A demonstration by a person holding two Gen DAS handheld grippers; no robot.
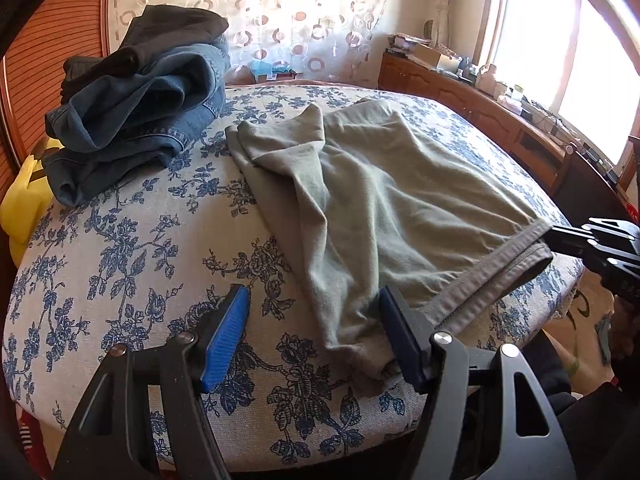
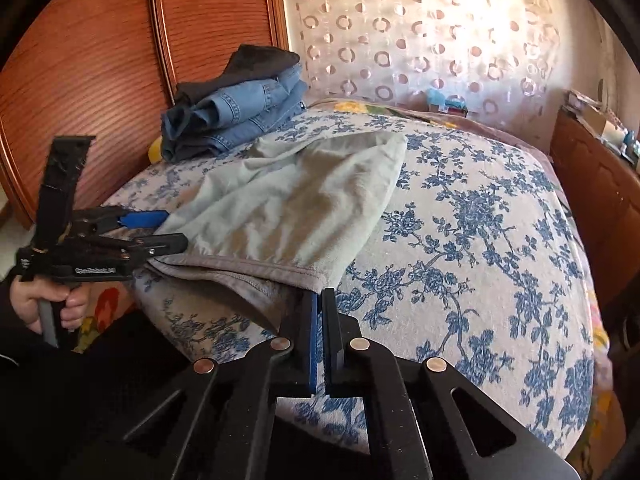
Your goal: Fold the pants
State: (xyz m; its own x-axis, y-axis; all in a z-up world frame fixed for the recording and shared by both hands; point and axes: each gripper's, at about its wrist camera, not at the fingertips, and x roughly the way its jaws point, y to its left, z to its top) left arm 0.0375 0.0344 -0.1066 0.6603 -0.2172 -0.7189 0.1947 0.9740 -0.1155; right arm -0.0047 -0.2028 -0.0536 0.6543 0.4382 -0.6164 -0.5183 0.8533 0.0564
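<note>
Nearest the lenses, the right gripper point(image 2: 320, 308) is clenched on the waistband corner of the green pants point(image 1: 384, 200), its blue pads pressed together with the grey hem pinched at their tips. Beside it, the left gripper point(image 1: 314, 312) stands released, jaws spread wide: one blue pad rests on the bare floral bedcover point(image 1: 120, 248), the other against the waistband's opposite corner, without pressing it. A hand point(image 2: 52, 304) grips the left tool's handle off the bed's edge. Beyond the grippers, the pants lie flat and rumpled across the bedcover, legs running away from the waistband. Farther back, a pile of jeans and dark garments point(image 1: 140, 116) sits near the wooden headboard point(image 2: 100, 60). Behind all hangs a patterned curtain point(image 2: 420, 32); a cluttered wooden dresser point(image 1: 472, 100) lines the window side.
</note>
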